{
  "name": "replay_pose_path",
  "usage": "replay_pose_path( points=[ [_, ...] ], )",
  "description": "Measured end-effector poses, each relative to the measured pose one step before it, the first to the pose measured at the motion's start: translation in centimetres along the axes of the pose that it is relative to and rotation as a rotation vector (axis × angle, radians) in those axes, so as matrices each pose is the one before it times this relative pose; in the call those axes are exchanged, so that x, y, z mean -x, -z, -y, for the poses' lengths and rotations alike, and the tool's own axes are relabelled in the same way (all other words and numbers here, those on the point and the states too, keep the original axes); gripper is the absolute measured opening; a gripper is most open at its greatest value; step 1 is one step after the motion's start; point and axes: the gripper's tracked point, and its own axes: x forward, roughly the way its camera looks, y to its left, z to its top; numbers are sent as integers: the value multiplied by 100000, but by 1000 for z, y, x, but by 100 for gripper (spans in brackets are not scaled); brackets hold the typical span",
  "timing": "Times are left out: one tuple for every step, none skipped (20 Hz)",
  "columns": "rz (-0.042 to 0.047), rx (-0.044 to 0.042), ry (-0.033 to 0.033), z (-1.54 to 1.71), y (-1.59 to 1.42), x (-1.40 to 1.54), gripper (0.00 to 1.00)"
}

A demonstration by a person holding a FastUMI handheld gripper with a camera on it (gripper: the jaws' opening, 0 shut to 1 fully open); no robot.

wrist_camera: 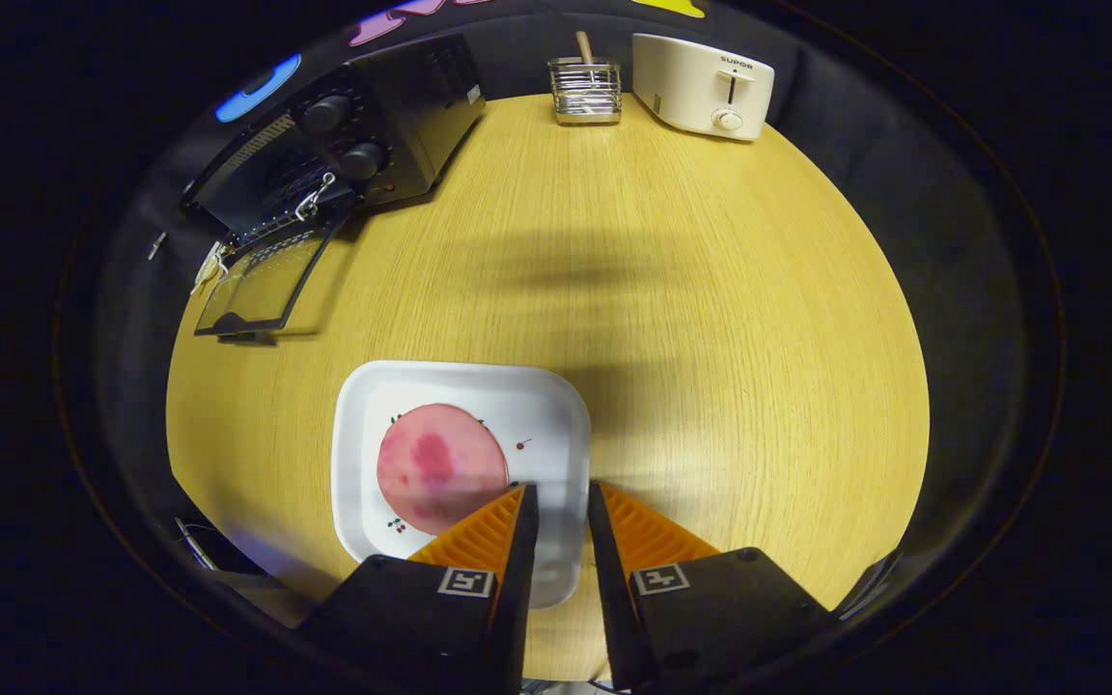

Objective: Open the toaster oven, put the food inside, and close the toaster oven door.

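Staged kitchen setup inside a recording booth, not a real home: black cloth walls close in a single round wooden table [672,290]. Kitchen cues are all countertop gear along the far edge: a black toaster oven [363,145] with its door [262,280] dropped open, a white pop-up toaster [701,85], a wire utensil rack [585,92]. Nearer sits a white plate [556,415] with a pink round food piece [440,466].

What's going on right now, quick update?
Gripper open, empty, fingers over white plate edge. Pink round food on plate, left of fingers. Toaster oven door down, open. Path across table looks unobstructed.
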Motion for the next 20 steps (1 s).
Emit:
replay_pose_path(
  points=[
    [-611,-1418,784,386,52,-239,38],
    [-2355,-1257,-798,46,5,-733,29],
    [-1205,-771,-998,-28,20,862,21],
    [-829,-1322,-332,150,-124,-190,20],
    [-1611,-851,-1081,46,-63,553,6],
    [-604,-961,-1224,-29,25,-498,5],
    [-690,-148,-1446,35,-25,62,5],
    [-881,262,-1267,-63,-44,35,5],
    [-808,258,-776,-6,86,19,5],
    [-650,436,-179,-27,-3,-76,5],
    [-488,714,-143,45,-28,47,5],
    [-359,-30,-483,-5,-90,-14,5],
    [-1137,-1376,-1554,14,150,14,5],
    [-1552,-3008,-2493,-152,226,79,5],
    [-1611,-3522,-3377,-95,301,130,5],
    [-1178,-4523,-4379,-299,155,390,5],
    [-175,-5232,-5532,-625,193,517,5],
    [-14,-5446,-5168,-646,263,539,5],
    [263,-5051,-4862,-677,456,573,5],
    [1078,-5792,-4258,-406,245,249,5]
  ],
)
